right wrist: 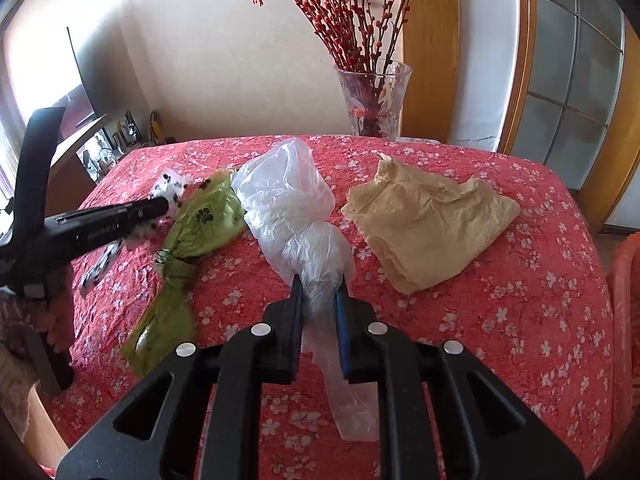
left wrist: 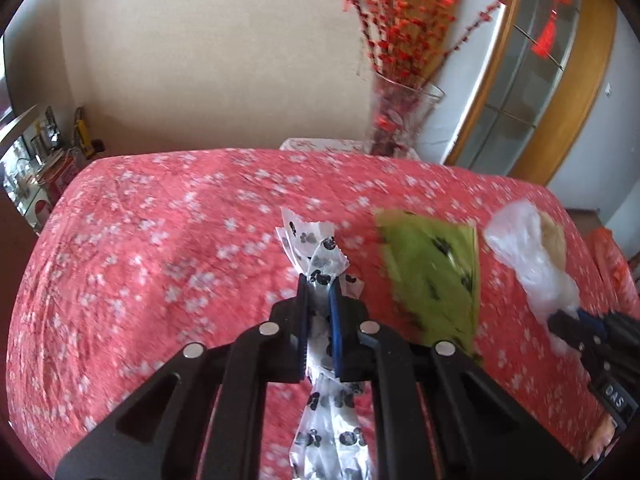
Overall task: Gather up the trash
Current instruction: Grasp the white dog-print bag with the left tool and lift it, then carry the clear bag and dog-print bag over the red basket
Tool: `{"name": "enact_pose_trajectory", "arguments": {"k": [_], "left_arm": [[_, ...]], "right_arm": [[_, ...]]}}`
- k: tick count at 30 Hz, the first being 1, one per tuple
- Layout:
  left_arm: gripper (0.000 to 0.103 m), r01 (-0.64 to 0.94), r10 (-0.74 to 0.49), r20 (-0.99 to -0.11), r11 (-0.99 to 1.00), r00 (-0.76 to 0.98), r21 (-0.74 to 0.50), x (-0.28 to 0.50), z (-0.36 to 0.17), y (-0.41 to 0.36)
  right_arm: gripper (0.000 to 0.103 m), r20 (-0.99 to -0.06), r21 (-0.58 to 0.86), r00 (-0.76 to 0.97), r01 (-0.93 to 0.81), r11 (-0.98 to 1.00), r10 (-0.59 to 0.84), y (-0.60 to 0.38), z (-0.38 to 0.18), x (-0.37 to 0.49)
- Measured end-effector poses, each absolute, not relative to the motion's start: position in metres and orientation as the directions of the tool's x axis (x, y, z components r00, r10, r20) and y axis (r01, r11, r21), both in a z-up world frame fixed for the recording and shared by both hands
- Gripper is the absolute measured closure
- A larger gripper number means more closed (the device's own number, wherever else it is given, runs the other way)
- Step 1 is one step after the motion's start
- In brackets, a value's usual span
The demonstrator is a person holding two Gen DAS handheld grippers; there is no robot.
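Observation:
My left gripper point(left wrist: 318, 282) is shut on a white paw-print plastic bag point(left wrist: 312, 244), which runs between the pads and hangs below them; this bag also shows in the right wrist view point(right wrist: 170, 186). My right gripper point(right wrist: 319, 282) is shut on a clear plastic bag point(right wrist: 284, 196), also visible in the left wrist view point(left wrist: 528, 248). A green paw-print bag point(right wrist: 200, 216) lies on the table between the two grippers, also in the left wrist view point(left wrist: 434, 268). A crumpled tan paper bag point(right wrist: 424, 216) lies to the right of the clear bag.
The table has a red floral cloth point(right wrist: 520, 320). A glass vase point(right wrist: 374, 100) with red berry branches stands at the far edge. An orange-red bin point(right wrist: 626, 312) sits off the table's right side. A shelf with small items point(left wrist: 44, 152) is at far left.

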State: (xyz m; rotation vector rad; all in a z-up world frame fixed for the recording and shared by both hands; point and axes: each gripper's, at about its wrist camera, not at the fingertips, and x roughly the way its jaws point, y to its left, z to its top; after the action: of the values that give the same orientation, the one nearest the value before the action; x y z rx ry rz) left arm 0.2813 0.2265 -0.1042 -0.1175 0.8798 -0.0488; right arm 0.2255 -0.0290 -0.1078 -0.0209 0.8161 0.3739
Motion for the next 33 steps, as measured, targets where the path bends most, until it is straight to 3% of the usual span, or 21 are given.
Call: {"name": "enact_pose_trajectory", "arguments": {"k": [15, 33], "left_arm": [[0.094, 0.018, -0.15, -0.658, 0.979, 0.738, -0.204, 0.263, -0.042, 0.225], [0.094, 0.306, -0.392, -0.576, 0.92, 0.717, -0.245, 0.256, 0.005, 0.081]], "right_arm": [[0.088, -0.623, 0.203, 0.689, -0.315, 0.927, 0.37, -0.065, -0.071, 0.204], [0.088, -0.557, 0.28, 0.796, -0.087, 0.956, 0.235, -0.19, -0.051, 0.182]]}}
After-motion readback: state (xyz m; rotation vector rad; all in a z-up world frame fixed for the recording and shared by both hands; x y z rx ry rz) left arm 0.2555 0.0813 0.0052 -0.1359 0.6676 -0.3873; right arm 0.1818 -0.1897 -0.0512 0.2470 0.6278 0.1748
